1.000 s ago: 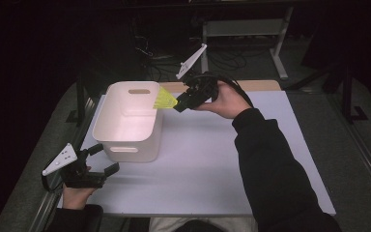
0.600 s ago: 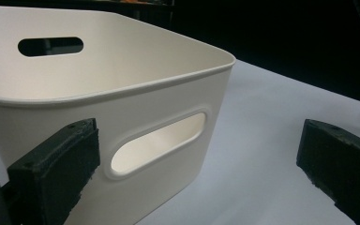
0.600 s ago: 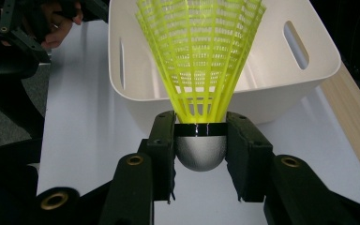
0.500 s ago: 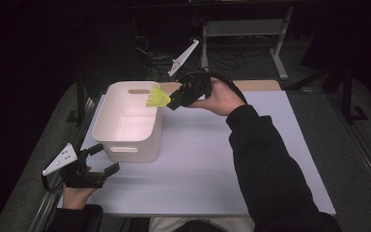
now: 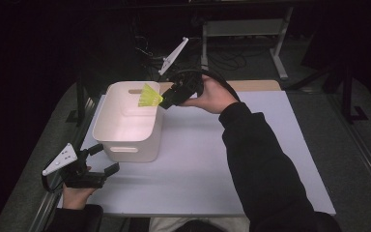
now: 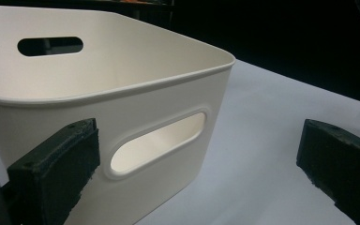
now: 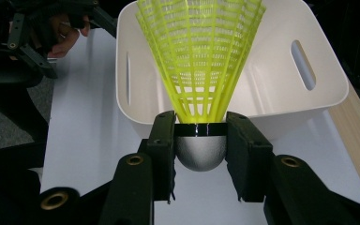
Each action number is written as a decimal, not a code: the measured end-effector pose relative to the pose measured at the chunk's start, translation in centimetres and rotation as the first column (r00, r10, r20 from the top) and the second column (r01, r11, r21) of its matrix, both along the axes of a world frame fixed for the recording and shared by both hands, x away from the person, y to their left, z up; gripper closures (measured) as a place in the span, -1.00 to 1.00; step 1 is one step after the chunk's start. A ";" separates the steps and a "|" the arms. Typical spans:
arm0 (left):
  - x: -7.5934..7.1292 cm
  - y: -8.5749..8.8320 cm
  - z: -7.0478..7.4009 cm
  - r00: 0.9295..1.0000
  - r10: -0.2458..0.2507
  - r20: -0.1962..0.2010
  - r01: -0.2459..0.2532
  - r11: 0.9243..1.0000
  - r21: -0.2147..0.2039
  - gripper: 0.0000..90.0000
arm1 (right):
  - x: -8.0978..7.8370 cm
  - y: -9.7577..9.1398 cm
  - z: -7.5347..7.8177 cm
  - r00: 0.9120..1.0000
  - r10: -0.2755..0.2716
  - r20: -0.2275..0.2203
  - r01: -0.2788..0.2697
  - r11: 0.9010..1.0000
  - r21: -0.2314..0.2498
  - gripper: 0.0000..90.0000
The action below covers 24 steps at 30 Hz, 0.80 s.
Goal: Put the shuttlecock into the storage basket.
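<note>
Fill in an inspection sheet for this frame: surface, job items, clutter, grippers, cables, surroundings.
Surface: white table top, with a bare wooden strip along its far edge.
Job's things: a yellow shuttlecock with a silver cap, and an open white bin with slotted handles; no contents visible in the bin.
Clutter: nothing seen.
Grippers: the right gripper is shut on the shuttlecock's cap, holding its skirt over the bin's far right rim. The left gripper is open, low on the table just in front of the bin, holding nothing.
Cables: a black cable loops from the right gripper over the hand.
Surroundings: dark room, with a metal frame and loose wires beyond the table.
</note>
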State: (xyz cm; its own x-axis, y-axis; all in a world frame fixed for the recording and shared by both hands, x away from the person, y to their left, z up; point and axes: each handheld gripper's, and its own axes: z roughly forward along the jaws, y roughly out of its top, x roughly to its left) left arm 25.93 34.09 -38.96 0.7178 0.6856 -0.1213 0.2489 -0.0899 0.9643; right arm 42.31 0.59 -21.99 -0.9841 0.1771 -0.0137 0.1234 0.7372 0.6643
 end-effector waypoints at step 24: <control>0.0 0.0 0.0 1.000 -0.001 0.000 0.001 1.000 -0.003 -1.00 | 0.2 4.3 -1.4 0.997 0.069 -0.020 -0.069 0.998 -0.012 0.41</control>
State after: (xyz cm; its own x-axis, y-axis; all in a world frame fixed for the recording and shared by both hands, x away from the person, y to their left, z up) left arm 25.92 34.10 -38.96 0.7187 0.6842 -0.1241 0.2492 -0.0869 0.9645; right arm 42.52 4.84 -23.42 -0.9941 0.1085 0.0039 0.0847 0.7527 0.6529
